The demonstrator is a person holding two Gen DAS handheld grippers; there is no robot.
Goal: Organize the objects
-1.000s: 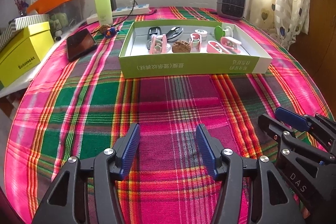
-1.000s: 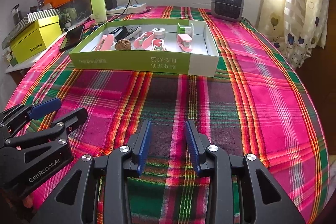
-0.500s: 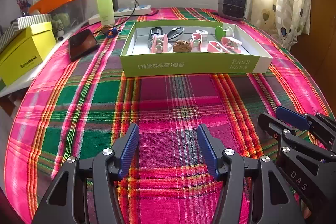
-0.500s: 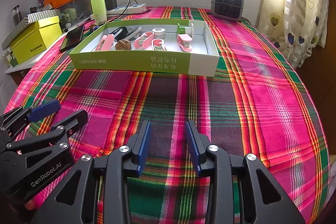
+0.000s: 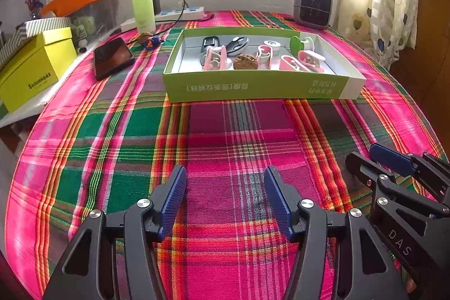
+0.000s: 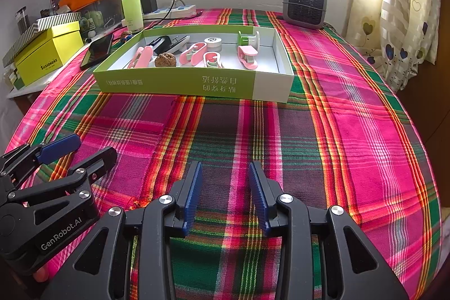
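Small things in the green box partly hidden behind its near wall: pink clips, a brown nut, a green spool, dark pieces hard to make out. Box on the far half of the worktop, under a plaid cloth.

Left gripper low over the cloth, fingers spread wide, nothing between them. Right gripper just beside it, fingers apart but narrower, also holding nothing. Bodies of both cut off at the bottom edge.

Wide bare cloth between grippers and box. Phone, yellow box and green bottle at the left edge, small heater at the back, curtain on the right.
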